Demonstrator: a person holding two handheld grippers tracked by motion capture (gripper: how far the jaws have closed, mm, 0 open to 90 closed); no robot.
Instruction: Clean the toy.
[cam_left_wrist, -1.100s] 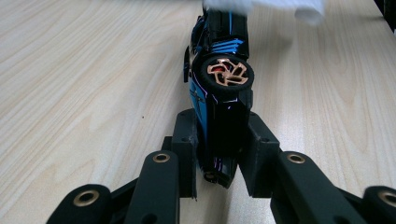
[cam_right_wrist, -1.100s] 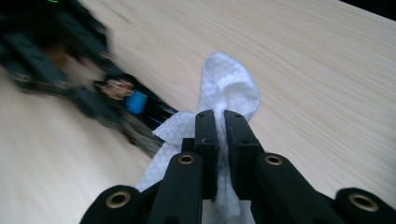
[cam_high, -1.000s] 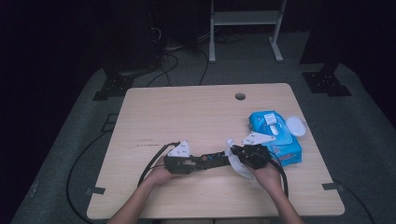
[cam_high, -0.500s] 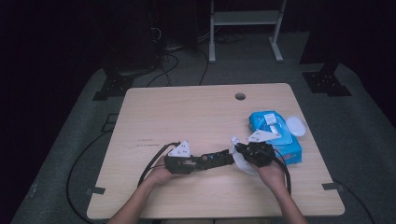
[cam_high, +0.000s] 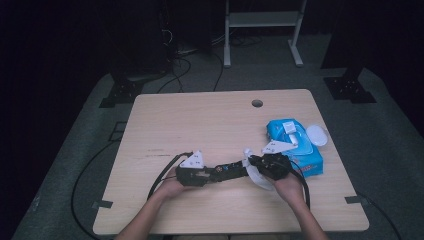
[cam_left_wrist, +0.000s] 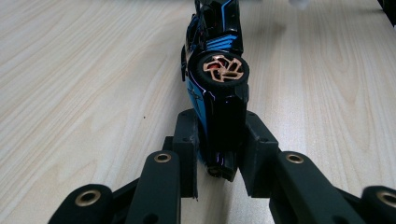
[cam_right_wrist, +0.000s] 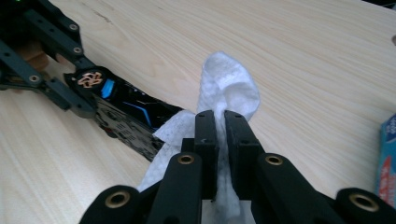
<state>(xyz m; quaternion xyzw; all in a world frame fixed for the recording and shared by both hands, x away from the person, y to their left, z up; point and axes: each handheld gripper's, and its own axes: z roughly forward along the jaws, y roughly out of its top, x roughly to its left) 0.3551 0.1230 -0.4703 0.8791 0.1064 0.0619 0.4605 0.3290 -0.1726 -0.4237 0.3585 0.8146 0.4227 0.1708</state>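
Note:
A black and blue toy car (cam_left_wrist: 215, 65) with copper-coloured wheels lies on its side on the wooden table (cam_high: 210, 125). My left gripper (cam_left_wrist: 219, 144) is shut on the car's rear end; in the high view the left gripper (cam_high: 220, 172) holds the toy car (cam_high: 231, 170) near the table's front. My right gripper (cam_right_wrist: 220, 126) is shut on a white wet wipe (cam_right_wrist: 229, 91), which lies against the car's far end (cam_right_wrist: 126, 112). From above, the right gripper (cam_high: 252, 162) and the wipe (cam_high: 257, 175) sit just right of the car.
A blue pack of wet wipes (cam_high: 295, 145) lies at the table's right side, its white round lid (cam_high: 316, 134) open beside it. A cable hole (cam_high: 257, 103) sits near the far edge. Cables trail from both grippers toward the front edge.
My right gripper with the wipe has shifted slightly along the car's end. The left gripper and the car have stayed in place.

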